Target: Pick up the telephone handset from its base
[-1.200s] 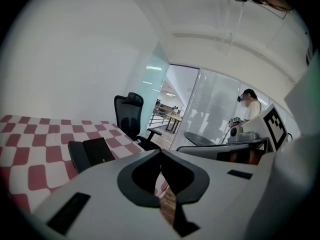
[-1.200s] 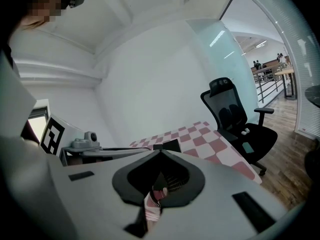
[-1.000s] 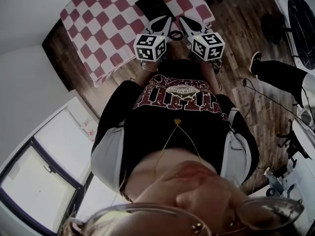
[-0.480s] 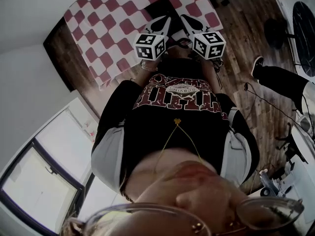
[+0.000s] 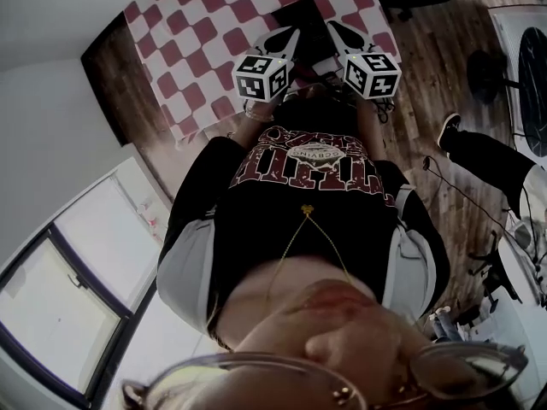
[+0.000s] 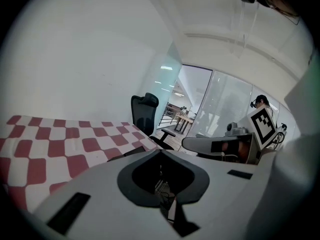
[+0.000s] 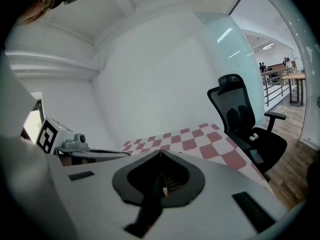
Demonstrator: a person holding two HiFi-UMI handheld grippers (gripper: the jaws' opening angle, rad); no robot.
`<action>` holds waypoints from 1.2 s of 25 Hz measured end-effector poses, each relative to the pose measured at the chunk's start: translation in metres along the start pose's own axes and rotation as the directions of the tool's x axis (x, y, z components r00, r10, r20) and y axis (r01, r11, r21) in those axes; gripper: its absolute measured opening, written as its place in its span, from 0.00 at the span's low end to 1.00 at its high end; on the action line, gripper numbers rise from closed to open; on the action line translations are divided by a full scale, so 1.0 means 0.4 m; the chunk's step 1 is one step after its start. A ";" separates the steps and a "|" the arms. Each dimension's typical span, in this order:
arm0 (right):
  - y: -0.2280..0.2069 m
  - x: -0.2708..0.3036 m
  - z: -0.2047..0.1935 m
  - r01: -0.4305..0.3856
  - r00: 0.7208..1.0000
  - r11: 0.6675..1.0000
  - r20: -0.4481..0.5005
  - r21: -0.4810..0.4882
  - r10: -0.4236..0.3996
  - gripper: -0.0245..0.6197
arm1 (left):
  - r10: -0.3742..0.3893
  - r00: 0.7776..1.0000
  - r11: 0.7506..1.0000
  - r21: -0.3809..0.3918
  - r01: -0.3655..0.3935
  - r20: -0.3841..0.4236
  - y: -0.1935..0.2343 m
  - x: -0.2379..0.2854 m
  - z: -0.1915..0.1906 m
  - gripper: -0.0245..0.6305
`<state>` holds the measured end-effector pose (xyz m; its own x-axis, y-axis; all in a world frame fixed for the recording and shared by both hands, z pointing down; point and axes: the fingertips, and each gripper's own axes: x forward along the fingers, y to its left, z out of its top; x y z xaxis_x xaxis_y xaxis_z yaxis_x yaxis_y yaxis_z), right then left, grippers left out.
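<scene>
Left gripper (image 6: 161,151) and right gripper (image 7: 161,152) hold their jaws together, empty, at the checkered bench (image 5: 197,32). A dark telephone (image 5: 301,20) shows beyond them; its long axis I cannot tell.

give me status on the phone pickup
Left tongs and right tongs shut, empty. Phone a dark shape on the checked table by their tips, untouched. Nothing seen in the way.

A red-and-white checkered tabletop (image 5: 192,45) stands by a white wall (image 5: 43,101) on dark wooden floor (image 5: 427,84). A black office chair (image 7: 244,121) is at its right, a bright window (image 5: 73,293) near left.
</scene>
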<state>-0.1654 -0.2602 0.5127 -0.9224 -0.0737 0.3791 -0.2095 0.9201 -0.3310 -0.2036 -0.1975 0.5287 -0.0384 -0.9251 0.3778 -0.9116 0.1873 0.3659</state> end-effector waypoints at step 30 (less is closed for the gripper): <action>0.001 0.127 -0.020 -0.283 0.936 0.957 -0.236 -0.062 0.261 0.07 | 0.203 0.978 0.958 -0.201 -0.207 -0.039 0.063 0.055 -0.052 0.05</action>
<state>-0.2095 -0.2607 0.5389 -0.8417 0.2623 0.4719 0.0806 0.9254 -0.3704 -0.2189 -0.2061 0.5639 -0.2066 -0.8543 0.4770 -0.7826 0.4369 0.4434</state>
